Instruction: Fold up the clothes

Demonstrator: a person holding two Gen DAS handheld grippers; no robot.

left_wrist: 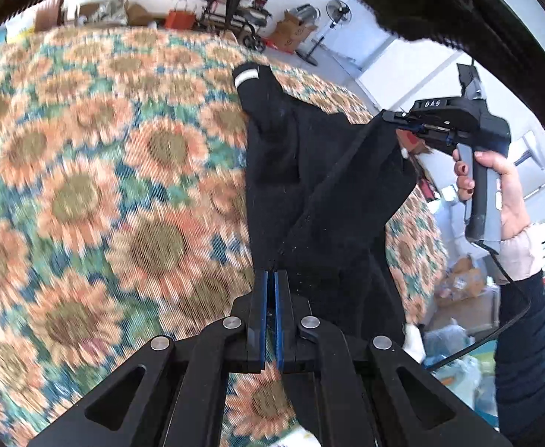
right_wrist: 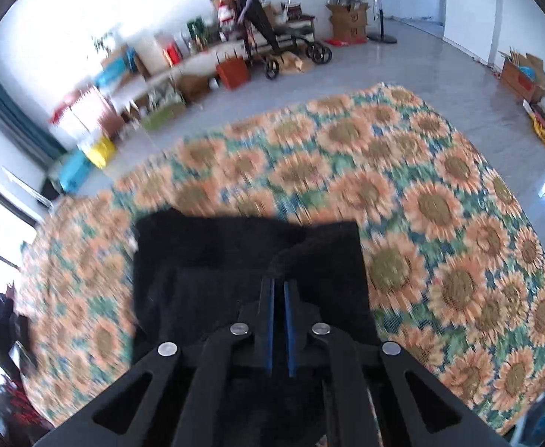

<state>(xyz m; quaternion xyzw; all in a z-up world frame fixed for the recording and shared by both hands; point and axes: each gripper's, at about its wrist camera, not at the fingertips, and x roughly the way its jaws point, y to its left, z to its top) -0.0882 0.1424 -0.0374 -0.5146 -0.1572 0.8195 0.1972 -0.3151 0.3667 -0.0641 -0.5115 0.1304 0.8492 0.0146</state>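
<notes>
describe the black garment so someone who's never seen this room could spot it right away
Find the big sunflower-print cloth spread over the wide surface. The black garment is lifted above it, pinched by the left gripper and right gripper. It is the only dark clothing there, with a white-striped cuff.

Black garment (left_wrist: 309,186), with a white band on its far cuff (left_wrist: 245,76). Sunflower-patterned cloth (left_wrist: 86,186) beneath: orange petals, olive-brown centres, green and blue between. Black gripper bodies, blue pads (right_wrist: 270,320). Grey handle (left_wrist: 485,193) at right, in a hand with dark red nails. Pale grey floor (right_wrist: 403,70), white walls.
</notes>
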